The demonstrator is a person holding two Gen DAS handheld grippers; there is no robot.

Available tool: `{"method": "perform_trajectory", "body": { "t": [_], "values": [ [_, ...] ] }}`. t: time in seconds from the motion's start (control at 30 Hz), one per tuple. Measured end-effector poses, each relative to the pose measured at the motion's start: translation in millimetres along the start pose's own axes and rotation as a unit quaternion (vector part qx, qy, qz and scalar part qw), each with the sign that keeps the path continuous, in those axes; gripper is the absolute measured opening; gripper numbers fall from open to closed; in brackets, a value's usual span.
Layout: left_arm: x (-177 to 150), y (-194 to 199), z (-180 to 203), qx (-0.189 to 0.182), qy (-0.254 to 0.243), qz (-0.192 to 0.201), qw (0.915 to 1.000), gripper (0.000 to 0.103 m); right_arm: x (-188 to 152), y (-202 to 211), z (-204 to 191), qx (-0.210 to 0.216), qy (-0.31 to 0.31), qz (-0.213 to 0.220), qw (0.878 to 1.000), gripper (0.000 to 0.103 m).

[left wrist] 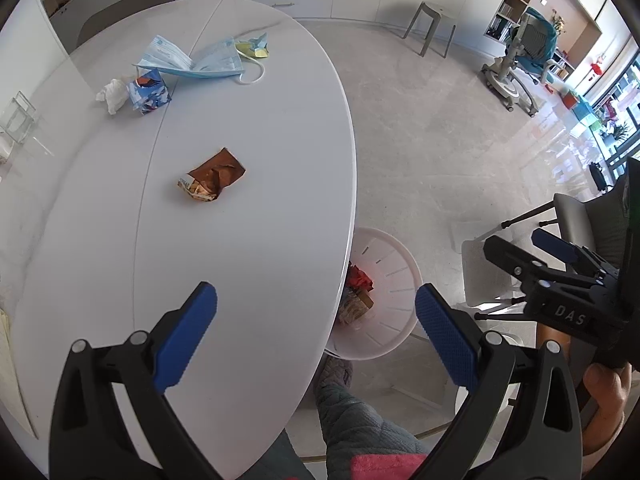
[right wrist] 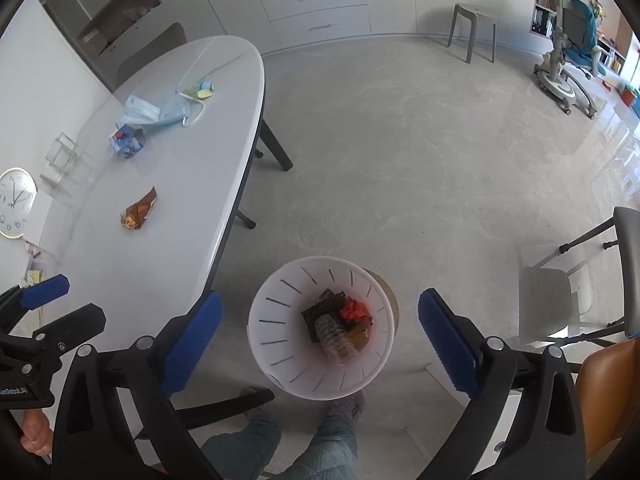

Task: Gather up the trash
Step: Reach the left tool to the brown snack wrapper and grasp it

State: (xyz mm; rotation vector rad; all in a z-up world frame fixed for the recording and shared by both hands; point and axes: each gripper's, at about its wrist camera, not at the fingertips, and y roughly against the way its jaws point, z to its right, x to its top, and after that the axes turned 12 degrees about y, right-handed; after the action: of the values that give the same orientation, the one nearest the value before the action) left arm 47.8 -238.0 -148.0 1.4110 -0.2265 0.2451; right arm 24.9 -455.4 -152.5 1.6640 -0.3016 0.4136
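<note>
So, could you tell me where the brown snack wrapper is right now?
In both views the brown snack wrapper lies alone mid-table, nearer than the face masks.

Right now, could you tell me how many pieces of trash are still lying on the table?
5: brown wrapper nearest; blue carton beside white tissue; face masks behind; yellow-green wrapper farthest.

Bright daylight floods in from the windows at far right, leaving glare on the glossy floor. Both fisheye views bend hard toward dark, vignetted corners. Shadows stay soft; focus is sharp throughout.
</note>
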Motion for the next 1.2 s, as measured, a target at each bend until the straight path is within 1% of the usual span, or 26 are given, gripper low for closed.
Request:
{"method": "perform_trajectory", "body": {
  "t": [0.23,0.47,0.6,0.7,0.77,0.9,1.03,1.13,1.2],
  "values": [
    [2.2,0.2,-2.0,0.001,0.005,0.003,1.0000,0.095,6.4,8.8,-0.8,-0.004,0.014,0.007,1.000,0.100],
    [5.2,6.0,-18.7,0.005,0.004,0.035,0.9994,0.095,19.2,13.4,-10.3,0.016,0.048,0.014,0.999,0.100],
    [12.6,5.3,-31.4,0.014,-0.009,0.054,0.9984,0.095,29.7,15.0,-20.0,0.029,0.081,0.017,0.996,0.100],
    [23.5,1.0,-41.3,0.016,-0.031,0.064,0.9973,0.095,35.7,13.5,-26.1,0.038,0.102,0.013,0.994,0.100],
    [30.6,-3.3,-45.6,0.011,-0.051,0.064,0.9966,0.095,38.3,13.8,-28.2,0.045,0.109,0.013,0.993,0.100],
    [52.6,-28.7,-55.6,0.016,-0.090,0.044,0.9948,0.095,43.5,14.3,-31.7,0.054,0.116,0.013,0.992,0.100],
    [70.1,-55.0,-64.0,0.023,-0.106,0.017,0.9940,0.095,48.5,10.5,-33.5,0.062,0.115,0.010,0.991,0.100],
    [80.0,-74.6,-69.3,0.033,-0.135,0.000,0.9903,0.095,53.1,5.3,-33.6,0.060,0.109,0.005,0.992,0.100],
    [84.5,-86.4,-72.3,0.033,-0.150,-0.012,0.9880,0.095,56.1,2.3,-33.0,0.060,0.102,0.001,0.993,0.100]
  ]
}}
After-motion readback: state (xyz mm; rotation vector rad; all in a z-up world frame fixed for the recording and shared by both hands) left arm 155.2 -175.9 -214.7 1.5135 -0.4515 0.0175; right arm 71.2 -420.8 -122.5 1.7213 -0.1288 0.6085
